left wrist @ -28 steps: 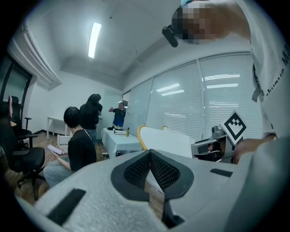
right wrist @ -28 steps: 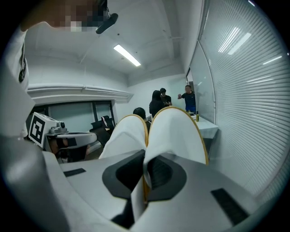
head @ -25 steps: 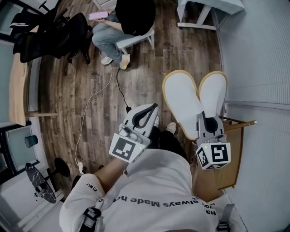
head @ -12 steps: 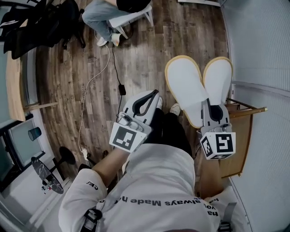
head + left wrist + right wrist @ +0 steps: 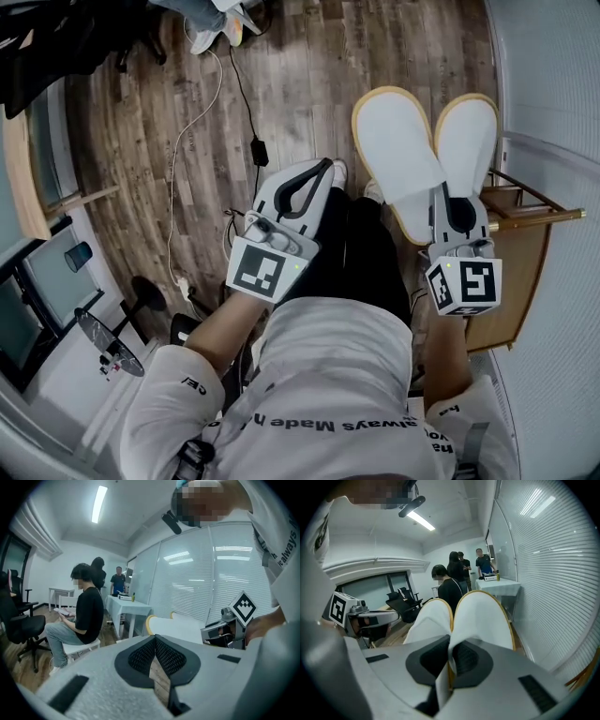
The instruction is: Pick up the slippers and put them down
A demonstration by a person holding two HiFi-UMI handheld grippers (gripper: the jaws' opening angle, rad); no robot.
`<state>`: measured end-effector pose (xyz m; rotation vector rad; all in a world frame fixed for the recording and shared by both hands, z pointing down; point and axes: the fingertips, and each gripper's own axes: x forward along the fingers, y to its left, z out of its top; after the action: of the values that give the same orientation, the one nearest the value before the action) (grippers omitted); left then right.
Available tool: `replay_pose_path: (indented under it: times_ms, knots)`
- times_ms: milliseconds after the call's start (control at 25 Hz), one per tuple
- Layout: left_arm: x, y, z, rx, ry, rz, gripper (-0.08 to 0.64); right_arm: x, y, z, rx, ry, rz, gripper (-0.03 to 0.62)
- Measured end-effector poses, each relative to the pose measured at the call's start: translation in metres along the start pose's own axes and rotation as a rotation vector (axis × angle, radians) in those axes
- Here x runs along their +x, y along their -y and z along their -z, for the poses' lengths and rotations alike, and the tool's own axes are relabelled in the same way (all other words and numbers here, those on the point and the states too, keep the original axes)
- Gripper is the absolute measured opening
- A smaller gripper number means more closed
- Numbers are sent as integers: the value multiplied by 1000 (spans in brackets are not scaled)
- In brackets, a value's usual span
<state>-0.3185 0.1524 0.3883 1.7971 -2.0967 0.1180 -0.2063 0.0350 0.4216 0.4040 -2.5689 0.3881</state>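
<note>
So right now my right gripper (image 5: pixel 457 195) is clamped on both slippers (image 5: pixel 398 141) at once. The heel ends are pinched together between the pads, and that's why the toes fan out in a V in front of the jaws. Grabbing them stacked at the heels looks like the whole trick here, since one tool carries the pair and the other stays free. The slippers hang in the air over the wood floor (image 5: pixel 281 84), right next to the blinds on my right and above the edge of a little wooden stand (image 5: pixel 520 272), touching neither as far as I can see. My left gripper (image 5: pixel 325 169) is empty, its jaw tips together with just floor showing through the gap behind them, and it's parked beside my leg, well clear of the slippers. My guess is it's only along for the ride at this point. I'd say the pickup part is done and the set-down is what's left. The thing I'd watch is that the grip sits on thin, floppy heel fabric, so one slipper could slide out if I tip the pair too far.
</note>
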Motion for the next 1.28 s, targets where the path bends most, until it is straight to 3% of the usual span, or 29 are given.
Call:
replay_pose_path:
  times_ms: [680,1280]
  knots:
    - [69,-31,140,19,-83,11,11,101,31,120,-9,-66,-12,20]
    - [139,-53,281,85,-115,65,11,186,84,263,-36,-120,-7,20]
